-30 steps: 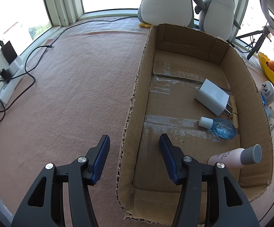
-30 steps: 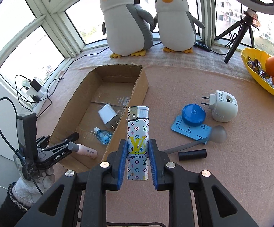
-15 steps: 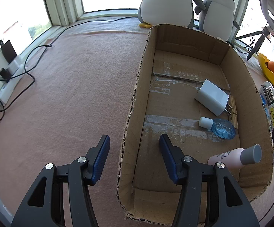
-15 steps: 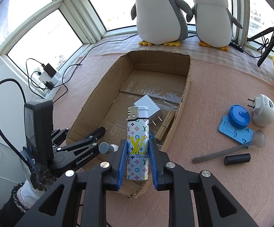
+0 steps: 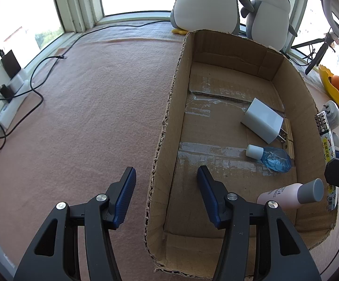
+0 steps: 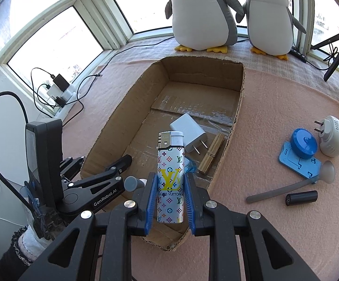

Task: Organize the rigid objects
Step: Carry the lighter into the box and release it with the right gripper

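My right gripper (image 6: pixel 170 179) is shut on a white patterned lighter (image 6: pixel 170 175) and holds it upright over the near end of the open cardboard box (image 6: pixel 239 98). The lighter (image 5: pixel 326 145) also shows at the box's right wall in the left wrist view. The box (image 5: pixel 167 121) holds a white charger (image 5: pixel 262 119), a small blue bottle (image 5: pixel 271 157), a pink bottle with a grey cap (image 5: pixel 293 194) and a wooden clip (image 6: pixel 211 153). My left gripper (image 5: pixel 166 187) is open, its fingers straddling the box's left wall.
On the pink cloth right of the box lie a blue round lid on a blue card (image 6: pixel 303 144), a white plug-in device (image 6: pixel 333 135), a grey suction stick (image 6: pixel 286 189) and a black cylinder (image 6: pixel 301 197). Two plush penguins (image 6: pixel 202 11) stand behind. A yellow fruit bowl (image 5: pixel 333 89) and cables (image 5: pixel 17 98) sit at the sides.
My right gripper has carried the lighter leftward from the cloth to over the box's near end. My left gripper has stayed still and open.
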The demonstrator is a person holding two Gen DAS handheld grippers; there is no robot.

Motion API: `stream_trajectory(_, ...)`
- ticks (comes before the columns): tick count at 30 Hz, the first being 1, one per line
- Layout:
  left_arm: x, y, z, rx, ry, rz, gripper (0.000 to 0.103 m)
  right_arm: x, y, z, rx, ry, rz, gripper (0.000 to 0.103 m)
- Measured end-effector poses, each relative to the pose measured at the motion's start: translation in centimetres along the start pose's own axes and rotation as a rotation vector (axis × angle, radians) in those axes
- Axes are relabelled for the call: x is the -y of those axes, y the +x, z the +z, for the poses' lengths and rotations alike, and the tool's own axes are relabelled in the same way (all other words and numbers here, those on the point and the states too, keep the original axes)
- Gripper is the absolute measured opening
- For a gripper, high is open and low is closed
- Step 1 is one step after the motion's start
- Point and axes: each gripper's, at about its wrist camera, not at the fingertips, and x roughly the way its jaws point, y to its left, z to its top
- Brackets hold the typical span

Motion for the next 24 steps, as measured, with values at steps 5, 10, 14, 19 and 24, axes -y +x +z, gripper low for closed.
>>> stream_trajectory(5, 0.0, 0.0, 0.0, 0.0, 0.001, 0.001, 0.054, -0.1, -0.6, 0.1, 0.027, -0.008, -0.025, 0.04)
stream_trajectory(10, 0.0, 0.1, 0.0, 0.0, 0.002, 0.001, 0.054, -0.3, -1.1, 0.2, 0.043, -0.023, -0.042, 0.046)
stream_trajectory(14, 0.0, 0.1, 0.0, 0.0, 0.002, 0.002, 0.054, -0.4, -1.3, 0.2, 0.048, -0.03, -0.049, 0.047)
stream_trajectory(19, 0.0, 0.1, 0.0, 0.0, 0.002, 0.003, 0.054, -0.6, -1.7, 0.2, 0.054, -0.041, -0.062, 0.048)
stream_trajectory(24, 0.0, 0.1, 0.0, 0.0, 0.002, 0.002, 0.054, -0.3, -2.3, 0.0, 0.065, -0.045, -0.071, 0.049)
